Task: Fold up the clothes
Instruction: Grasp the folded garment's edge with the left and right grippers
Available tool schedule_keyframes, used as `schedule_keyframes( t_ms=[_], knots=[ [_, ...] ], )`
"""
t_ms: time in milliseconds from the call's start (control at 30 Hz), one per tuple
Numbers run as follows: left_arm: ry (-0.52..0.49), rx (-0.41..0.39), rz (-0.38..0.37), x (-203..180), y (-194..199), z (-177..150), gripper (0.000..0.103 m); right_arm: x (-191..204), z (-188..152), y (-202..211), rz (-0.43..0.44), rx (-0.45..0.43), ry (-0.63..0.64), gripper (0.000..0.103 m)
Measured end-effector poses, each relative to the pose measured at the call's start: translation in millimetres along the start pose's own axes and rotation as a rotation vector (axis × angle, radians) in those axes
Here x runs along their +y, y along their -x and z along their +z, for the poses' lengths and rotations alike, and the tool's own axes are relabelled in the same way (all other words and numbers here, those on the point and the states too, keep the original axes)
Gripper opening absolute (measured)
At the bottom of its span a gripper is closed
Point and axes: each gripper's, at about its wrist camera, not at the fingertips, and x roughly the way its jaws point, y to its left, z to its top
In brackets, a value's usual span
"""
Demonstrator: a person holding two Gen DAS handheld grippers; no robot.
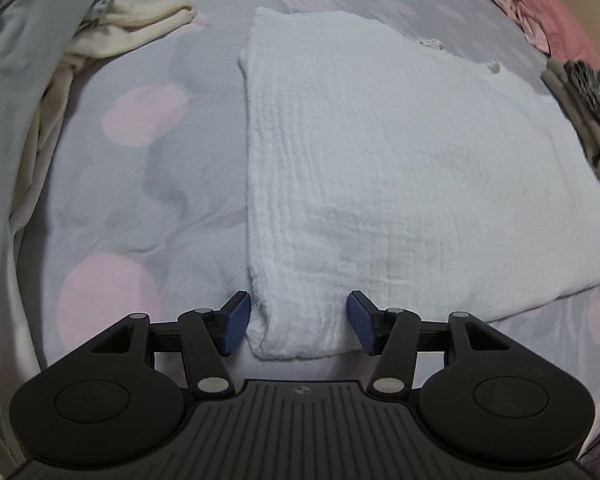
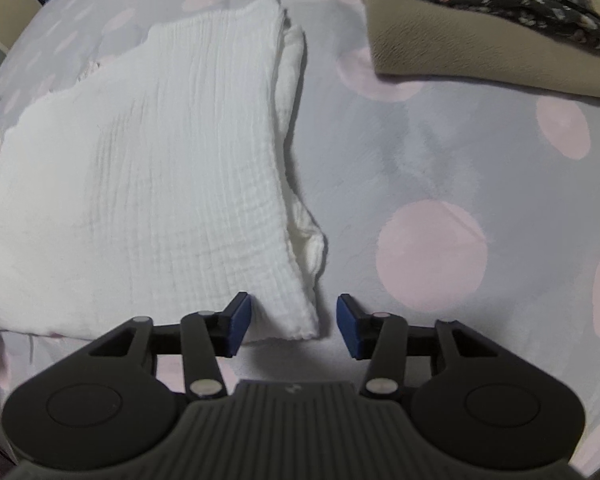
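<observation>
My left gripper (image 1: 298,322) tips steeply down, jaws spread, straddling the near left corner of the folded white garment (image 1: 380,160) without pinching. My right gripper (image 2: 294,326) does likewise at its near right corner. Garment lies flat mid-bedspread (image 2: 440,152); folded clothes (image 2: 480,28) beyond.

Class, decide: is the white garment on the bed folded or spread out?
Folded: the white garment lies as a neat flat rectangle, with stacked layers showing along its edge in the right wrist view.
</observation>
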Motion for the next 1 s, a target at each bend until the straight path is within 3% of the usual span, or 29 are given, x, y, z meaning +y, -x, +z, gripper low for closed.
schedule_keyframes(
  t_ms=[100,133,200,233,267,333,700,1000],
  knots=[
    [-0.019,-0.005,0.012,-6,-2,2,0.051,7,2,-7,-0.027,0.008,0.031,0.043],
    [-0.025,-0.008,0.019,-8,-2,2,0.045,10,3,-7,-0.034,0.005,0.045,0.039],
    [-0.032,-0.013,0.029,-10,-1,3,0.032,15,5,-7,-0.03,0.002,0.061,0.017],
    [-0.029,-0.016,0.021,-10,0,4,0.022,16,5,-6,-0.019,0.0,0.062,0.01],
    [-0.024,-0.019,0.011,-10,2,5,0.012,17,6,-5,-0.008,0.0,0.061,0.009],
    [-0.015,-0.039,0.011,-12,7,8,0.009,20,7,-2,-0.006,-0.01,0.063,0.008],
    [0.059,-0.145,-0.031,-12,73,31,0.007,10,17,58,0.071,-0.122,-0.032,0.007],
    [0.056,-0.119,-0.049,-2,122,11,0.007,16,-7,90,0.07,-0.098,0.036,0.007]
  ],
)
